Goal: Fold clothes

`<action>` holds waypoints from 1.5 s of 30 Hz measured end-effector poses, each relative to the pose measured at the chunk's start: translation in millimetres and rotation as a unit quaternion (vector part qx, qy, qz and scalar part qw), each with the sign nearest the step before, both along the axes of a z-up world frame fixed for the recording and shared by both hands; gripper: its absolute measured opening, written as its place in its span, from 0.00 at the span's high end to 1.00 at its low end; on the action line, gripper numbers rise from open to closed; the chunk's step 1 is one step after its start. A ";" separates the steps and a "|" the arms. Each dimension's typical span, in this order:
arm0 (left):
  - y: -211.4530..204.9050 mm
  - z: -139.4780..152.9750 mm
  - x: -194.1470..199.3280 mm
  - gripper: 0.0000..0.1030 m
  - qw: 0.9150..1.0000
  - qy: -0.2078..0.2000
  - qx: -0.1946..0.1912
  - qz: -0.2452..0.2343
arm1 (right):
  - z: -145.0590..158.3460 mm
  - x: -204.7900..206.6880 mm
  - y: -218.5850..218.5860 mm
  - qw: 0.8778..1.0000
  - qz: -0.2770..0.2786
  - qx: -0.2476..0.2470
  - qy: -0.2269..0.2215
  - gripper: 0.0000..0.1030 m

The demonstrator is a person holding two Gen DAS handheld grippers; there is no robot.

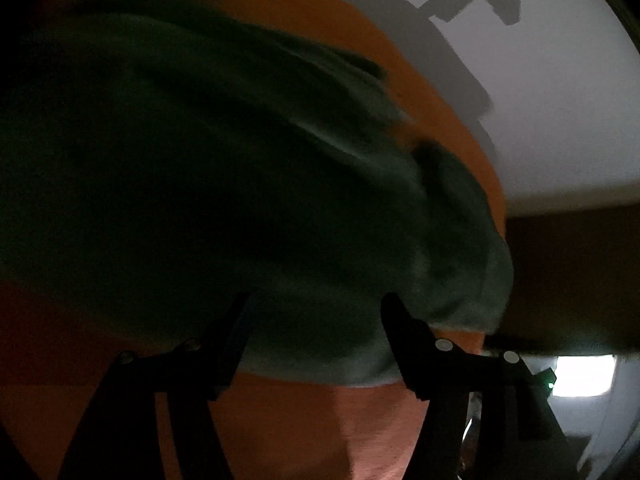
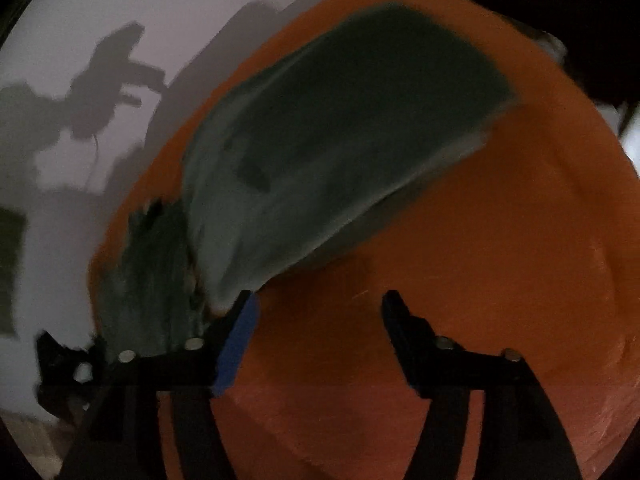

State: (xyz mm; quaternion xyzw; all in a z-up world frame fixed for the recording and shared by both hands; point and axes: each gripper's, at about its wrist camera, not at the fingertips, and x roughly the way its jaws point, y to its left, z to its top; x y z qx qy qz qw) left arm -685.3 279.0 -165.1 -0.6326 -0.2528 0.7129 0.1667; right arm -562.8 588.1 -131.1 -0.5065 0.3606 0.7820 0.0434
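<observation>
1. Black fingers of the left gripper (image 1: pixel 316 312) fill the bottom of the left view, standing apart with nothing pinched; the green garment (image 1: pixel 240 184) lies just beyond and between the tips, untouched as far as I can tell.
2. Across the room the right gripper (image 2: pixel 318 310) is likewise spread wide and empty, its blue-padded finger (image 2: pixel 236 344) beside the garment's (image 2: pixel 328 152) near corner at lower left of that view, the other over bare cloth.
3. Spread across the middle of both views, the garment looks already doubled over, with a rumpled end toward the lower left in the right view. I judge a fold has just been laid and let go.
4. Next would call for finding fresh edges or corners to pinch for another fold, or smoothing the bunched end first.
5. Underneath lies an orange cover (image 2: pixel 460 280), a bed or table I cannot tell.
6. Behind, a pale wall (image 1: pixel 560 112) carries shadows of the grippers; the room is dim.
</observation>
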 end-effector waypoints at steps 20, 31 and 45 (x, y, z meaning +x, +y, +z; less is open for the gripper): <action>266.6 -52.9 -97.4 0.34 0.987 0.066 -0.063 -0.133 | -67.1 -68.5 161.9 0.987 -0.081 -0.117 0.076 0.17; 279.8 -76.4 -140.6 0.23 0.987 0.067 -0.095 -0.114 | -89.2 -123.8 123.2 0.982 -0.024 -0.165 0.086 0.16; 298.8 -94.6 -169.7 0.68 0.995 0.065 -0.014 -0.071 | -63.1 -94.4 115.3 0.974 -0.050 -0.183 0.127 0.71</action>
